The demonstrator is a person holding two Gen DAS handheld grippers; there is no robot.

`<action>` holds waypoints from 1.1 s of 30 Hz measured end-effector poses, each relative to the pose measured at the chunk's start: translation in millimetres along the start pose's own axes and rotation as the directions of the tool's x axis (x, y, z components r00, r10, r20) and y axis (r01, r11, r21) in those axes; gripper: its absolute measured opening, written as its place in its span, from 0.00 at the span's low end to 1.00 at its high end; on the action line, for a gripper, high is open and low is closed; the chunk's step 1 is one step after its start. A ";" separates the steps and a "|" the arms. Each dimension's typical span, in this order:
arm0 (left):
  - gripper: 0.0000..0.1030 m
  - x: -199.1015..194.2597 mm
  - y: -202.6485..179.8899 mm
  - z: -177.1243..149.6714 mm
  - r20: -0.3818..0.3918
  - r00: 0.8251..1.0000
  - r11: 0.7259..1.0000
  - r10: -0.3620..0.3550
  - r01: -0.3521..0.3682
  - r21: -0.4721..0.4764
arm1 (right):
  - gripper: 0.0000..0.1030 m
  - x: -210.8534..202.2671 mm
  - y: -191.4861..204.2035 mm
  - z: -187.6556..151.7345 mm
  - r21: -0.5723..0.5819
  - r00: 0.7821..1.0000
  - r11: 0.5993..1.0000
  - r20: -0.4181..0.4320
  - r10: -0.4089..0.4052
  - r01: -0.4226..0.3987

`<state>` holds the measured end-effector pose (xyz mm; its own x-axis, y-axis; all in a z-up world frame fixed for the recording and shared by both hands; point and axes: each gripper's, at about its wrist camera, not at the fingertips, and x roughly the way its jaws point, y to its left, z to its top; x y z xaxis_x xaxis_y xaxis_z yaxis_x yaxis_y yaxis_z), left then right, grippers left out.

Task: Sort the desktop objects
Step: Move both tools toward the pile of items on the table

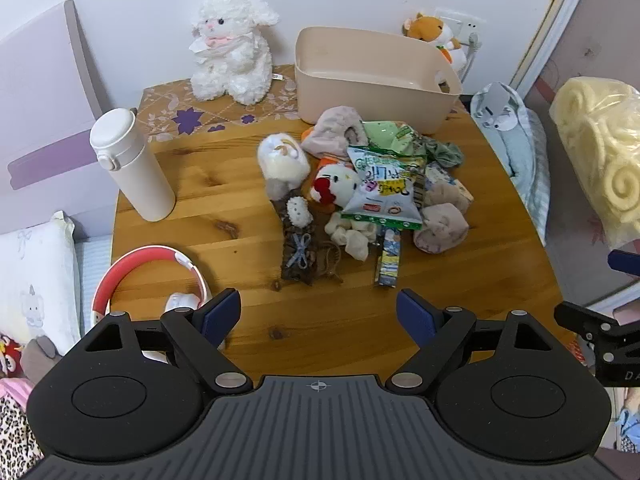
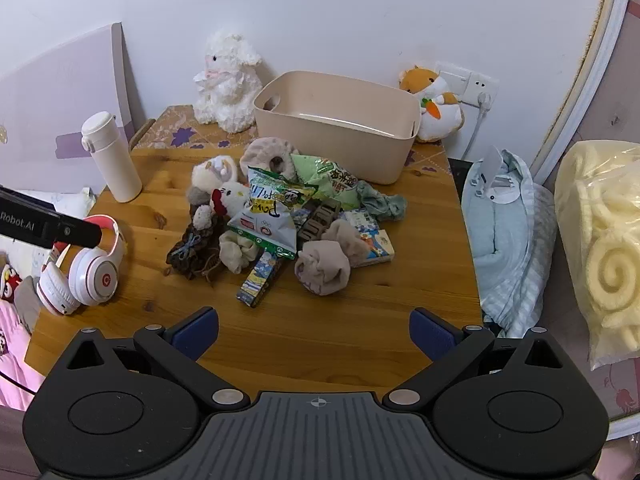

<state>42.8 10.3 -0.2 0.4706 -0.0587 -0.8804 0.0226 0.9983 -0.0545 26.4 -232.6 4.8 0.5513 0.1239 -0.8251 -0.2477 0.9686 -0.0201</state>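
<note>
A heap of small things lies mid-table: a white and green snack bag (image 1: 380,192) (image 2: 268,210), a white cat plush with a red bow (image 1: 334,188) (image 2: 230,198), rolled socks (image 1: 440,226) (image 2: 324,266), a brown pouch (image 1: 298,252) (image 2: 192,254) and a small yellow and blue box (image 1: 388,260) (image 2: 258,280). An empty beige bin (image 1: 376,80) (image 2: 336,120) stands behind the heap. My left gripper (image 1: 318,316) is open and empty over the near table edge. My right gripper (image 2: 314,332) is open and empty, also short of the heap.
A white bottle (image 1: 132,164) (image 2: 110,156) stands at the left. Red and white headphones (image 1: 148,280) (image 2: 84,268) lie at the near left. A white lamb plush (image 1: 232,44) (image 2: 226,80) and an orange hamster plush (image 1: 434,34) (image 2: 434,104) sit by the wall. Bedding lies to the right (image 2: 508,240).
</note>
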 end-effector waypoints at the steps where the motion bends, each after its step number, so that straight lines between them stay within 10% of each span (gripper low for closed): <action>1: 0.84 1.7 1.1 1.7 -0.001 1.000 1.000 0.003 -0.003 -0.002 | 1.00 2.0 -0.6 1.4 -0.003 1.000 1.000 -0.007 0.001 -0.001; 25: 0.84 62.3 4.3 29.2 -0.070 0.990 0.992 0.126 -0.126 -0.001 | 1.00 62.1 8.2 31.6 -0.195 0.985 0.966 0.008 0.173 -0.168; 33: 0.84 91.8 -0.3 30.7 -0.098 0.983 0.988 0.155 -0.156 -0.011 | 1.00 92.5 8.7 25.9 -0.263 0.994 0.959 -0.020 0.104 -0.106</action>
<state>113.1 4.8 -66.5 0.3796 0.0961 -0.9202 -0.0613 0.9950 0.0786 95.9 -207.2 -57.0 0.5066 0.2197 -0.8337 -0.5052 0.8592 -0.0806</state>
